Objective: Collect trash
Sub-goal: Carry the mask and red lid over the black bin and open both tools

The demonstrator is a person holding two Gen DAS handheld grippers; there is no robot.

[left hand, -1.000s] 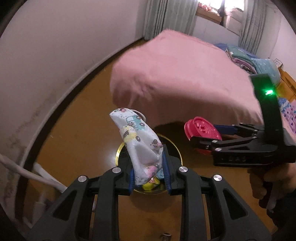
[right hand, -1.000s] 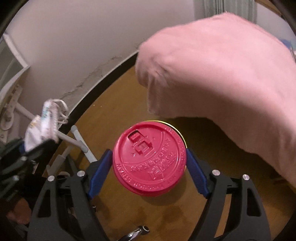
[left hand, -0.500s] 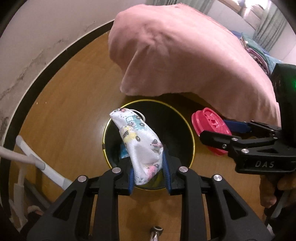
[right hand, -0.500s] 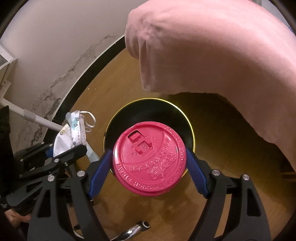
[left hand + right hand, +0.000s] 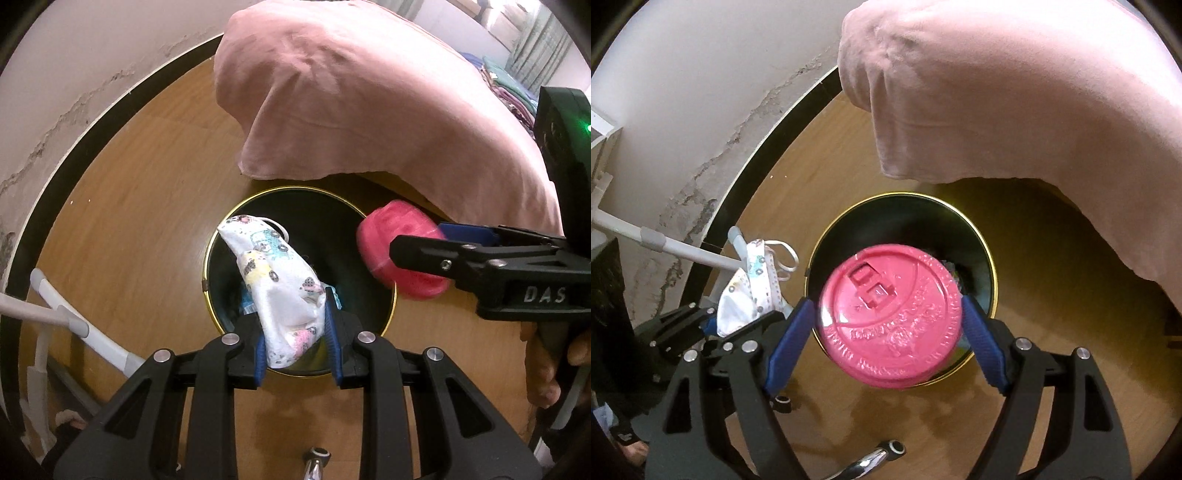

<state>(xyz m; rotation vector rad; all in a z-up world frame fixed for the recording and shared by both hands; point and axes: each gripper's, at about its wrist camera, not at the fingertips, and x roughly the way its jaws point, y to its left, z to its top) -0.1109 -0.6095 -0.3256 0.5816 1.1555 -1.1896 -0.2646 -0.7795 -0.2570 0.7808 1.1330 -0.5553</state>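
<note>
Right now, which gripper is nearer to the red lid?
Right. The right gripper has the red lid between its fingers, jaws just opening, over the bin. The left gripper, shut on the face mask, is beside it.

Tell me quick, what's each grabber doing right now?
Left gripper: shut on the patterned face mask, above the bin.
Right gripper: jaws just opening, the red cup lid between them, blurred, above the bin.

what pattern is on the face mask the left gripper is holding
White with small cartoon cars in teal, yellow and pink on the face mask; clearest in the left wrist view.
</note>
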